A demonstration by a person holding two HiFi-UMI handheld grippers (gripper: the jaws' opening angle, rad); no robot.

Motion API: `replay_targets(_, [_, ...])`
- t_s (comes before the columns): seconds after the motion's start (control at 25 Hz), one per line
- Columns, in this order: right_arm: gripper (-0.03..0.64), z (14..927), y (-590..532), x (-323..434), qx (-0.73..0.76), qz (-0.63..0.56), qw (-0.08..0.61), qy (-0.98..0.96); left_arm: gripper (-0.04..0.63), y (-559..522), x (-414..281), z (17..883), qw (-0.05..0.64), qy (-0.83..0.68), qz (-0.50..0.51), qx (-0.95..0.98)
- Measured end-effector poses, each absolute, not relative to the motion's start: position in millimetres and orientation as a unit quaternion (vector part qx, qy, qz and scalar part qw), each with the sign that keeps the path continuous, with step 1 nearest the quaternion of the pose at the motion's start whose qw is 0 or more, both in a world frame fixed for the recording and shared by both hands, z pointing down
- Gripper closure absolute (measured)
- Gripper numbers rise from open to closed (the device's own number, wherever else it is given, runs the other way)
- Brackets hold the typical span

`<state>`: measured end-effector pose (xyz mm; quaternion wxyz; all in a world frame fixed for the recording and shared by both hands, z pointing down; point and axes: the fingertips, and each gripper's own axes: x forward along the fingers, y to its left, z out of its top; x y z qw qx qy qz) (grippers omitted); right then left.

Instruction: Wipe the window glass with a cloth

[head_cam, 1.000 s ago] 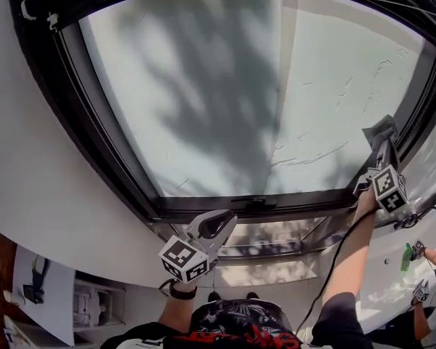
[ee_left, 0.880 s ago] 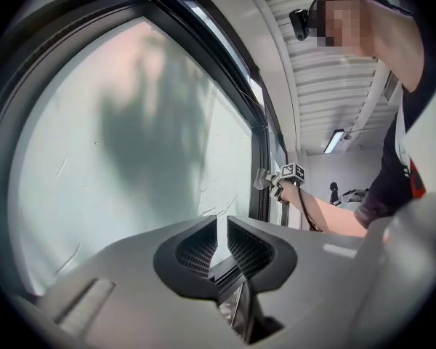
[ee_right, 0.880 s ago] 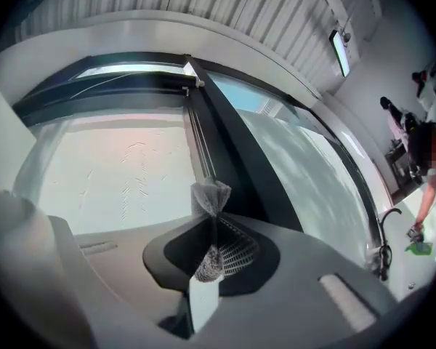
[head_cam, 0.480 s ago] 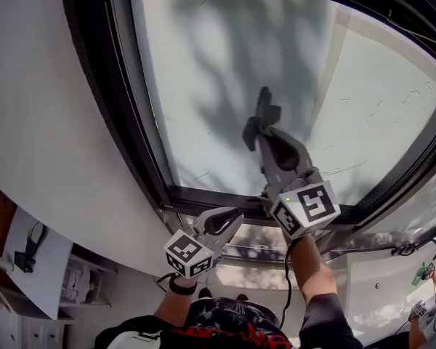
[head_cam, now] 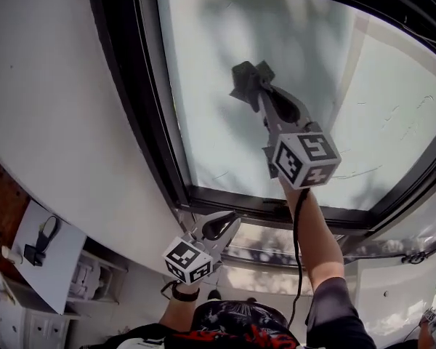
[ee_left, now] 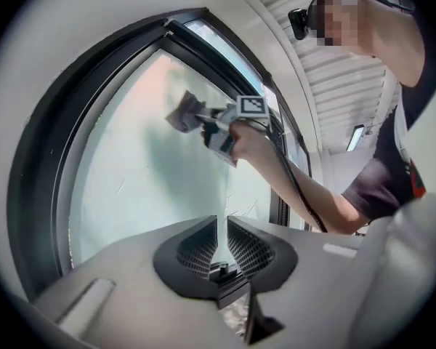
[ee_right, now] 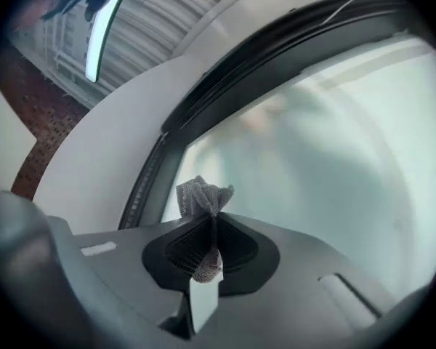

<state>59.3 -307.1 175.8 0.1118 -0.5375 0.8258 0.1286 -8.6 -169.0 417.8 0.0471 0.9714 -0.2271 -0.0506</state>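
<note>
A frosted window pane [head_cam: 305, 86] fills the upper head view inside a black frame [head_cam: 142, 107]. My right gripper [head_cam: 253, 87] is raised against the glass, shut on a small grey cloth [head_cam: 247, 77] that sticks out past its tips. The right gripper view shows the cloth [ee_right: 202, 196] bunched between closed jaws near the frame's left side. From the left gripper view the cloth [ee_left: 183, 113] and the pane [ee_left: 131, 166] are seen. My left gripper [head_cam: 229, 219] hangs low below the sill, jaws nearly together with nothing in them.
A white wall [head_cam: 51, 122] curves left of the frame. A lower glass strip [head_cam: 276, 238] runs under the sill. A white cabinet [head_cam: 29, 267] with a black item stands at lower left. A black cable [head_cam: 299, 253] trails along my right arm.
My right gripper swept the cloth from the pane's lower right corner across to the upper left middle. The left gripper stayed put.
</note>
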Motion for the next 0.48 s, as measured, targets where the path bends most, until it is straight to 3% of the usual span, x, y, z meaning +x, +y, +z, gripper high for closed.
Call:
replay_targets(0.12, [0.591,167.6,-268.5,176.8,-0.613,0.131,0.138,0.767,0.563,-171.5,7.2,423.2,0.052,-0.214,-0.036,0.975])
replay_targets(0.32, [0.591,173.9,-162.1,376.6,-0.792,0.147,0.125,0.580,0.563,-160.6,52.7,411.7,0.036,-0.142,-0.030,0.989])
replay_targets(0.48, [0.592,177.2,-112.2,417.4,-0.837,0.200,0.078,0.503,0.563,-159.0,69.0,407.2,0.036,-0.136,-0.033,0.989])
